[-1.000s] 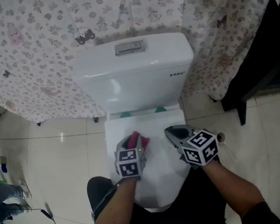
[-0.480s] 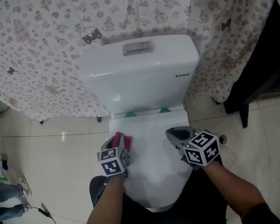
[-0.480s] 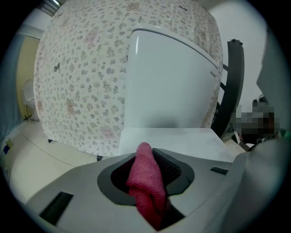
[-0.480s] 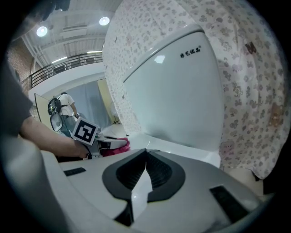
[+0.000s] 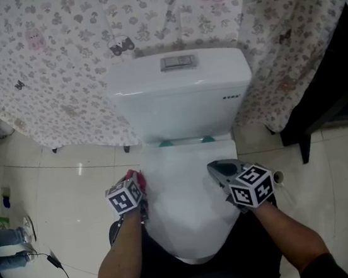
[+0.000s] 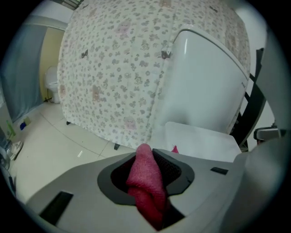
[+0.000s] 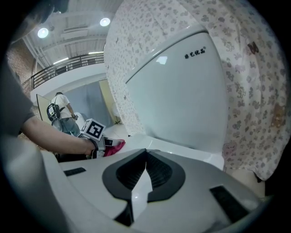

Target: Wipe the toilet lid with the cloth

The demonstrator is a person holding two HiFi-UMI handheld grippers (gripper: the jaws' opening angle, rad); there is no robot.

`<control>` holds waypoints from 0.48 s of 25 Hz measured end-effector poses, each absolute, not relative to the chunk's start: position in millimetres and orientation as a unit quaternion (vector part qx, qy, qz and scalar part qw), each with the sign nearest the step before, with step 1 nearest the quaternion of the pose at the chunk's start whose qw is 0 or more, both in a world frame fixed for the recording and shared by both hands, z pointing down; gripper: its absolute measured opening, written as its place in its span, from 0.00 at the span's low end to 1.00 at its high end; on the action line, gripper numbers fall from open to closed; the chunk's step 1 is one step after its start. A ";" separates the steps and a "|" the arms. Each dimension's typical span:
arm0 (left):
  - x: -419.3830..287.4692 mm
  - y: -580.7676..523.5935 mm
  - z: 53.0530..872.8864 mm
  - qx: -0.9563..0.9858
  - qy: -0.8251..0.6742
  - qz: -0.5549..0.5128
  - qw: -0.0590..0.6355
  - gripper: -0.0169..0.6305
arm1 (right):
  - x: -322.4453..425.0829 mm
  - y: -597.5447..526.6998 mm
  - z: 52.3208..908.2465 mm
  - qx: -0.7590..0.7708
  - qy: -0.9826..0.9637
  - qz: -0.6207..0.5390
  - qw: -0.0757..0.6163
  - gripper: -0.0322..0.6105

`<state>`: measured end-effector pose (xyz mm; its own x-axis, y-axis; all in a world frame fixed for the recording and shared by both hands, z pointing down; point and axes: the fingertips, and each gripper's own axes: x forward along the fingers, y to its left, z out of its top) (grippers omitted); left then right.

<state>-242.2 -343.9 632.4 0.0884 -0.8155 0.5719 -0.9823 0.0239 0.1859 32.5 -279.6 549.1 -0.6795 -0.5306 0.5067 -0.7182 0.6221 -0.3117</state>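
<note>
Sitting bunched and pinched between the jaws of the left gripper [image 5: 135, 183], the pink cloth [image 6: 144, 179] is at the left edge of the toilet lid [image 5: 189, 209]. It looks soft and light and will fold easily, so a grip on its gathered middle seems best. The right gripper [image 5: 216, 168] is over the lid's right edge, jaws pressed together on nothing.

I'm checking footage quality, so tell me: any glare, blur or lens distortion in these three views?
Head view: even light, sharp, a soft sheen on the tank. Left gripper view: strong fisheye with dark corners; the cloth close to the lens looks soft. Right gripper view: same fisheye bend, ceiling lamps blown out, a highlight on the tank.
</note>
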 end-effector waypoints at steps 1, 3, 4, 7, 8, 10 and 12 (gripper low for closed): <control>-245.6 -342.9 634.9 0.680 -0.658 0.149 0.286 0.19 | 32.2 -279.4 547.9 0.354 -0.882 0.251 0.186 0.06; -247.0 -341.7 629.1 0.687 -0.654 0.140 0.283 0.19 | 33.0 -280.1 545.7 0.355 -0.882 0.249 0.185 0.06; -245.9 -341.5 622.5 0.693 -0.652 0.133 0.276 0.19 | 34.0 -280.9 544.9 0.356 -0.882 0.249 0.183 0.06; -237.4 -339.8 600.8 0.716 -0.642 0.110 0.254 0.19 | 36.2 -281.4 543.3 0.359 -0.881 0.248 0.180 0.06; -233.2 -338.7 593.0 0.723 -0.637 0.103 0.247 0.19 | 36.5 -281.0 542.3 0.360 -0.882 0.247 0.179 0.06; -223.6 -335.8 575.8 0.739 -0.626 0.090 0.232 0.19 | 36.1 -280.0 538.7 0.361 -0.882 0.245 0.176 0.06; -214.0 -332.5 558.1 0.756 -0.614 0.082 0.213 0.19 | 35.0 -278.1 533.2 0.361 -0.884 0.240 0.172 0.06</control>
